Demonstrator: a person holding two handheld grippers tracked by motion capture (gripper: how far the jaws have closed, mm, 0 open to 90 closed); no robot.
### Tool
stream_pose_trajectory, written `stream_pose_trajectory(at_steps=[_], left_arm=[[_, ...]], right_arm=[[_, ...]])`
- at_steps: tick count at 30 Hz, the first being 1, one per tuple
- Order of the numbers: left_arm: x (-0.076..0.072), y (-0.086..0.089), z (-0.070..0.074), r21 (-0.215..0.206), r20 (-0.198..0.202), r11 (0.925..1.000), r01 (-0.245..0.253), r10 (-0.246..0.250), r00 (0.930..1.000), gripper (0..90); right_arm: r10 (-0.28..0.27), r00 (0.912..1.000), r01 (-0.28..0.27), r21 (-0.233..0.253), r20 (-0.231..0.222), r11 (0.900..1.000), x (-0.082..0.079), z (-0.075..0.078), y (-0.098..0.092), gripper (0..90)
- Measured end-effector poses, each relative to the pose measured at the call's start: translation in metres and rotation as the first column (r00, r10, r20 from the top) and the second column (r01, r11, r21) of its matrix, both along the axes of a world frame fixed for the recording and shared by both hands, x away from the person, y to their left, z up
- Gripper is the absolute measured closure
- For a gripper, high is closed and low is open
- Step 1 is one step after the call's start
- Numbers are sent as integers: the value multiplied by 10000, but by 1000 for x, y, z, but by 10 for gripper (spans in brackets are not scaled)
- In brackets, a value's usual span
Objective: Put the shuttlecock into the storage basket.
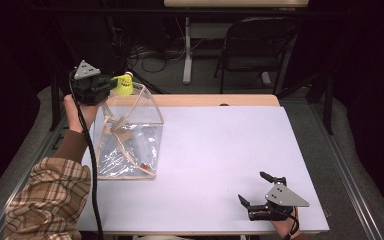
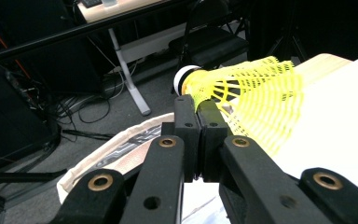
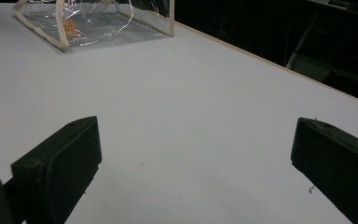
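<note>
The right tool (image 1: 254,188) is lying nearest the camera in the high view, at the near right corner of the counter (image 1: 220,150), with a hand behind it. Its jaws are standing wide apart and are gripping nothing; in the right gripper view they are framing bare counter surface (image 3: 191,116).

The left tool (image 1: 111,85) is being held up over the far left corner of the counter by a hand (image 1: 75,112) coming out of a plaid sleeve (image 1: 47,197). Its jaws are sitting nearly closed and are clamping a yellow shuttlecock (image 1: 125,85) at the narrow part of the skirt, just behind the white cork. In the left gripper view the shuttlecock (image 2: 247,93) is pointing its cork away from the counter, with the skirt flaring toward the counter.

A clear pouch (image 1: 128,132) with pale trim is standing on the left part of the counter, directly below the shuttlecock, its upper edge just beside the left tool. The shuttlecock is hanging above the pouch, not inside it.
</note>
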State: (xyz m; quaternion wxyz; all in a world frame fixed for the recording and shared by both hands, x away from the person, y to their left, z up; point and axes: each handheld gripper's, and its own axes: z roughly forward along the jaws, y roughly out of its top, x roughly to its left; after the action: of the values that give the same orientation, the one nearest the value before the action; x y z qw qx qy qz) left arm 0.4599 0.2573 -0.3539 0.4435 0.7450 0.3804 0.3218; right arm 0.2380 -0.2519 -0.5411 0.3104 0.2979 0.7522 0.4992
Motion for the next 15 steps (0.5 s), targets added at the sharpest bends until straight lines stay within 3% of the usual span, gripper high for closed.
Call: stream_pose_trajectory(at_steps=[15], left_arm=[[2,-6,-10,127,-156,9998,165,-163,9997,890]], right_arm=[[-2,10000,2,0,-7,10000,0,0,0,12]])
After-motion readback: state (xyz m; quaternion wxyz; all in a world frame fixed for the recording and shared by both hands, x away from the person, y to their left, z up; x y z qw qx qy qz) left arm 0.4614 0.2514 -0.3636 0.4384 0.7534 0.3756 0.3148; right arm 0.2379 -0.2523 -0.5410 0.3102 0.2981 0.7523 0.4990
